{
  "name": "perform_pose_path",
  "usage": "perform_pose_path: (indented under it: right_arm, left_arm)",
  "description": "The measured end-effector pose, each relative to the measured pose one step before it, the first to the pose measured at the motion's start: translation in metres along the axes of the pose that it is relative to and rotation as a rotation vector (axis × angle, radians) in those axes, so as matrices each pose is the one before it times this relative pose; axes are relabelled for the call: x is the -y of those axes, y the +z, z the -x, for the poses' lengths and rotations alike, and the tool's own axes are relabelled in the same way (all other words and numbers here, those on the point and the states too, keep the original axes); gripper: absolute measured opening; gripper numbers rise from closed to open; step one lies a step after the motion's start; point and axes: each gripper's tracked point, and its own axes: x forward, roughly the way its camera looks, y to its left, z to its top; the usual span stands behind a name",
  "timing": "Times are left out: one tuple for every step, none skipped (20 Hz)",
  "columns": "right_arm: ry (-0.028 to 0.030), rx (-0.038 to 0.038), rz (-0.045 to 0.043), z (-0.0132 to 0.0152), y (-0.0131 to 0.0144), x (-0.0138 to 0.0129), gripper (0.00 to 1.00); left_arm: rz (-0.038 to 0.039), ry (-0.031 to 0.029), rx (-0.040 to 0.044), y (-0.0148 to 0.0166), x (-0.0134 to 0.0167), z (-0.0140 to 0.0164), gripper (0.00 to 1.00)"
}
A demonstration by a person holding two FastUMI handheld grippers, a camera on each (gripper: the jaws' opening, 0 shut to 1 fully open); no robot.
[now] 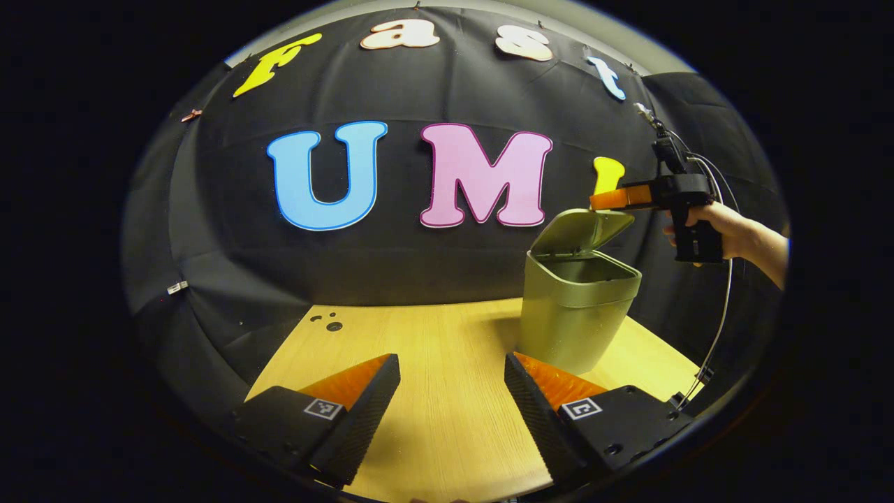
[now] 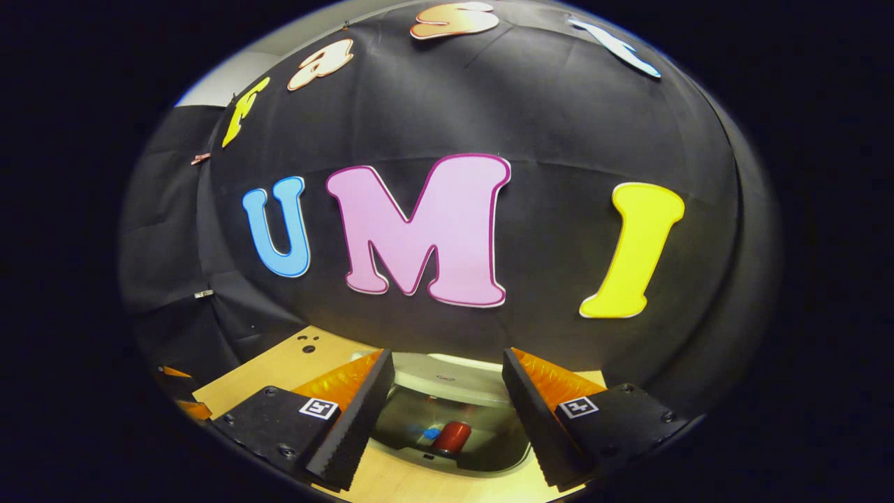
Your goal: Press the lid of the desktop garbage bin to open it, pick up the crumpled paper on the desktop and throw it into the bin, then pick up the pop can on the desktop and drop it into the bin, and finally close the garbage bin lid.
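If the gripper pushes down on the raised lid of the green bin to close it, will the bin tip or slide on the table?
The bin is tall, narrowing toward its base, so a sideways shove may tip it. A red can lies inside, adding little weight. The wooden table looks smooth, so sliding is possible. Pressing the lid straight down seems safest.
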Motion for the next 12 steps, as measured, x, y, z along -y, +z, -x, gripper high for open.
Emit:
perform_pose_path:
  right_arm:
    - [0.00791,-0.02376,-0.00749,0.00182,-0.00734,-0.00082,0.98]
    - [0.00647,-0.02366,-0.00315,0.00124,-0.00783,-0.00110,0.98]
    - [0.00227,-0.02018,-0.00040,0.00078,-0.00697,-0.00053,0.98]
    - [-0.00019,-0.01634,0.00401,0.00052,-0.00616,-0.00052,0.98]
    - [-0.00199,-0.01724,0.00558,0.00023,-0.00676,-0.00145,0.98]
    - [-0.00273,-0.01619,0.00535,-0.00068,-0.00661,-0.00050,0.98]
    - [-0.00274,-0.01596,0.00794,0.00002,-0.00681,-0.00156,1.00]
    - [-0.00282,-0.01320,0.00805,-0.00040,-0.00529,-0.00084,0.98]
    - [-0.00274,-0.01194,0.00625,0.00004,-0.00532,-0.00002,0.98]
    - [-0.00119,-0.01183,0.00281,-0.00108,-0.00467,-0.00067,0.98]
    - [0.00062,-0.01204,-0.00156,-0.00110,-0.00496,-0.00007,0.98]
    - [0.00253,-0.01603,-0.00619,-0.00151,-0.00571,-0.00058,0.98]
  left_arm:
    - [0.00144,-0.00140,0.00115,0.00011,0.00043,0.00082,0.98]
    - [0.00107,-0.00104,-0.00012,-0.00117,0.00097,0.00089,0.98]
    - [-0.00002,-0.00139,-0.00028,0.00003,0.00070,0.00087,0.98]
    - [-0.00077,-0.00033,-0.00066,-0.00132,-0.00016,0.00078,0.98]
    - [-0.00018,-0.00047,-0.00076,-0.00050,0.00052,0.00137,0.98]
    - [0.00011,-0.00051,0.00054,-0.00034,0.00036,0.00197,0.98]
    - [0.00061,-0.00024,0.00058,-0.00011,0.00043,0.00177,0.97]
    - [0.00137,0.00008,-0.00069,-0.00187,0.00015,0.00122,0.98]
    - [0.00208,0.00041,-0.00135,-0.00090,-0.00019,0.00175,0.98]
    - [0.00264,0.00035,-0.00226,-0.00217,-0.00043,0.00259,0.98]
    - [0.00227,0.00287,-0.00183,-0.00155,-0.00058,0.00139,0.98]
    - [0.00293,0.00309,-0.00122,-0.00168,-0.00127,0.00253,0.98]
